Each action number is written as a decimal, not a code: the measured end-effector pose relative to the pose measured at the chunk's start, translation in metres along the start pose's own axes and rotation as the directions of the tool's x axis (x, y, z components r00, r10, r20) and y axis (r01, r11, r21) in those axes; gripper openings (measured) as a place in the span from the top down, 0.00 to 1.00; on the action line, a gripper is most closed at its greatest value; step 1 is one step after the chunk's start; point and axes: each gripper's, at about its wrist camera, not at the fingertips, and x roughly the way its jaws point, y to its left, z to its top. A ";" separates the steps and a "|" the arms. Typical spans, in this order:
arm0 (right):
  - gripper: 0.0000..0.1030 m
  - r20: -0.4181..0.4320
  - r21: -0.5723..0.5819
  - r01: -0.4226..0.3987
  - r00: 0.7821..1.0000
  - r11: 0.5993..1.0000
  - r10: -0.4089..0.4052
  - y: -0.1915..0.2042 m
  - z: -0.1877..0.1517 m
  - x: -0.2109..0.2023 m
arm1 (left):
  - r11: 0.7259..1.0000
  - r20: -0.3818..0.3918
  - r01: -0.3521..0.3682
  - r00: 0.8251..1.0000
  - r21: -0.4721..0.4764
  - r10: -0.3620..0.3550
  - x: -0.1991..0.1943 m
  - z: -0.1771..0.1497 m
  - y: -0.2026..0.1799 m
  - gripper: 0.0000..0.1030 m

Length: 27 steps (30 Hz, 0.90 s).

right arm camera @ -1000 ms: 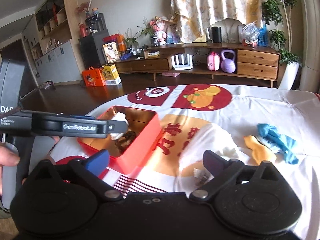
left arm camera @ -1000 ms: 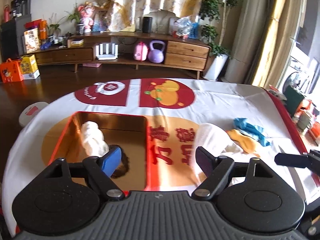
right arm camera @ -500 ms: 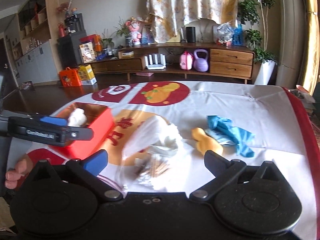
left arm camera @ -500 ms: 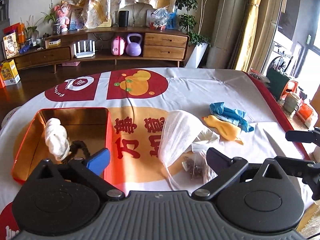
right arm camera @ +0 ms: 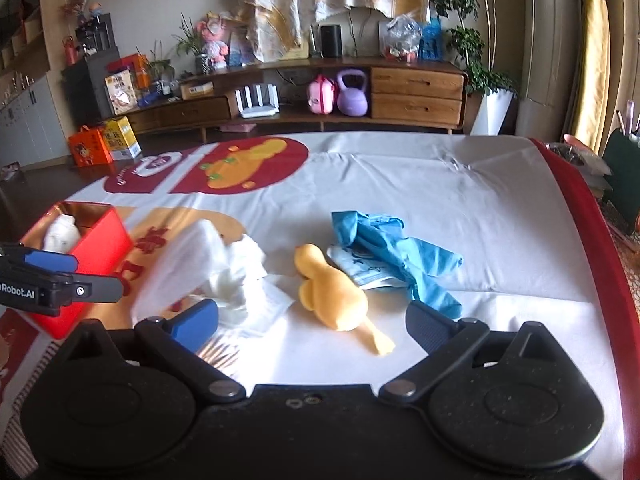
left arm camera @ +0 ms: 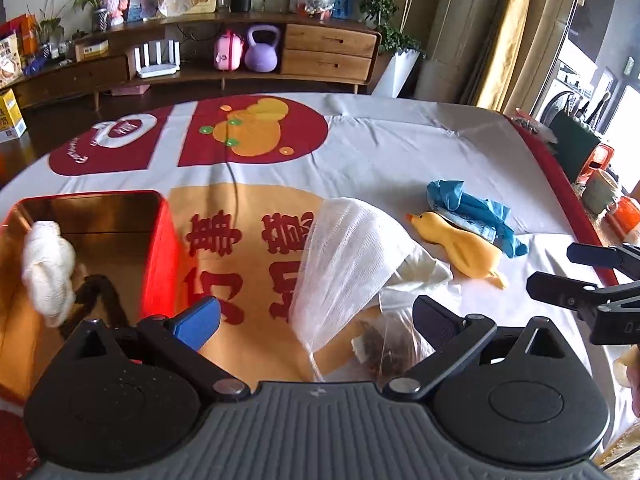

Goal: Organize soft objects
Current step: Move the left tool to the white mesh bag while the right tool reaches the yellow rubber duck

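Note:
A red tin box [left arm camera: 158,256] [right arm camera: 100,246] sits at the table's left and holds a white knotted cloth [left arm camera: 46,264] [right arm camera: 60,234] and a dark cord [left arm camera: 100,296]. A white gauze cloth [left arm camera: 344,256] [right arm camera: 192,264] lies heaped in the middle over a clear bag [left arm camera: 384,344]. A yellow plush duck [left arm camera: 468,248] [right arm camera: 332,292] lies to its right, beside blue gloves [left arm camera: 472,212] [right arm camera: 396,248]. My left gripper [left arm camera: 316,320] is open just before the gauze. My right gripper [right arm camera: 312,320] is open just before the duck.
The table wears a white cloth with red and orange prints [left arm camera: 256,132]. Its red edge [right arm camera: 592,216] runs down the right side. A wooden sideboard [right arm camera: 416,88] with a purple kettlebell [right arm camera: 352,92] stands beyond. Cups [left arm camera: 600,192] stand off the right edge.
Both grippers have swung right, away from the red box. The gauze now lies before my left gripper and the duck before my right. Both stay open.

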 end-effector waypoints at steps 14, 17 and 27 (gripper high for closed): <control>0.12 -0.081 0.002 0.014 0.997 1.000 -0.014 -0.013 0.007 0.057 | 0.999 -0.026 0.031 0.999 0.020 -0.030 0.054 0.013 -0.009 0.00; 0.14 -0.098 0.019 0.018 0.995 1.000 -0.016 -0.015 0.007 0.067 | 0.999 -0.037 0.036 0.999 0.029 -0.035 0.062 0.015 -0.010 0.00; 0.23 -0.127 0.053 0.040 0.991 0.998 -0.033 -0.014 0.002 0.081 | 0.999 -0.048 0.043 0.998 0.014 -0.043 0.074 0.016 -0.005 0.09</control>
